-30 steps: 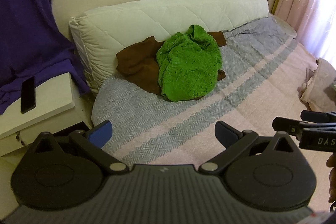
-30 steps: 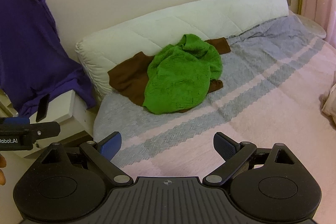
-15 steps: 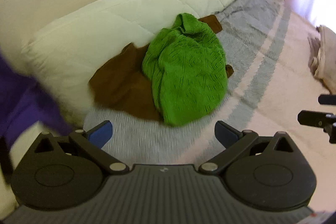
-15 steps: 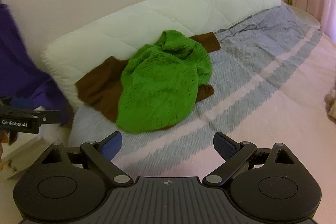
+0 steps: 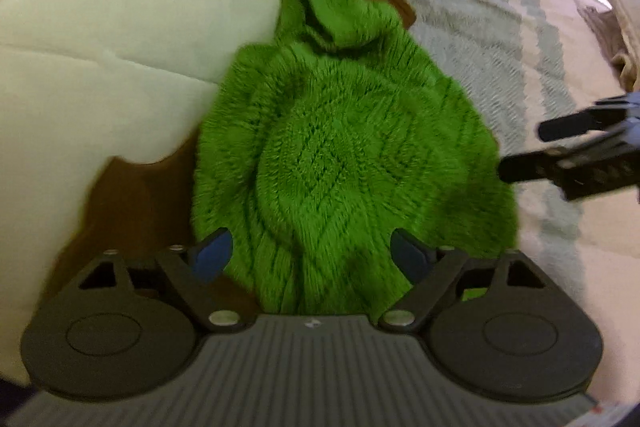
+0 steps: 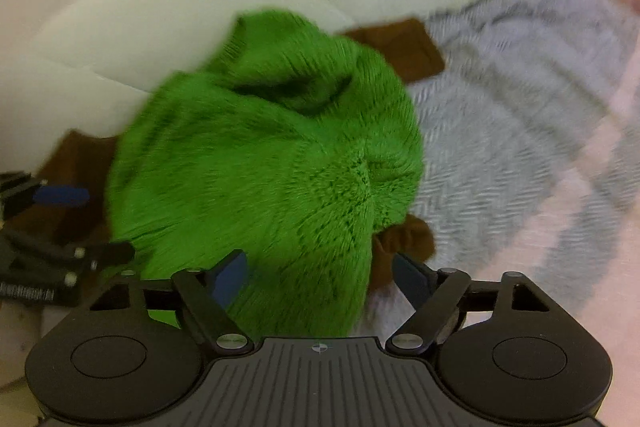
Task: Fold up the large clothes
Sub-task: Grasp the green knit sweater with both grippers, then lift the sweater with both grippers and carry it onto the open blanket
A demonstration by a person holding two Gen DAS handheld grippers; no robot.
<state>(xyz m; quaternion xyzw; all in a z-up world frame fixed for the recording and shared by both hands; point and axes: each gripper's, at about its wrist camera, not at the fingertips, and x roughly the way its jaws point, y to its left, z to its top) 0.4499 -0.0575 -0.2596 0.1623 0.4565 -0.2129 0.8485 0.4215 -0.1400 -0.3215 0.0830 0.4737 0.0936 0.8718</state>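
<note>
Green knit sweater (image 5: 344, 163) sits between both closing, still-spread grippers (image 5: 308, 253) (image 6: 320, 273); I risk pinching the brown garment (image 6: 404, 247) at five o'clock too.

The green sweater (image 5: 344, 155) was a chunky, open cable knit with a fuzzy matt surface, lying over a smoother brown cloth garment (image 5: 132, 199). The bed's blanket (image 6: 500, 131) was a coarse herringbone weave, and the pillow (image 5: 120, 27) was soft quilted cloth. The left claw (image 5: 308, 255) was matt black plastic with metal pivot pins.
</note>
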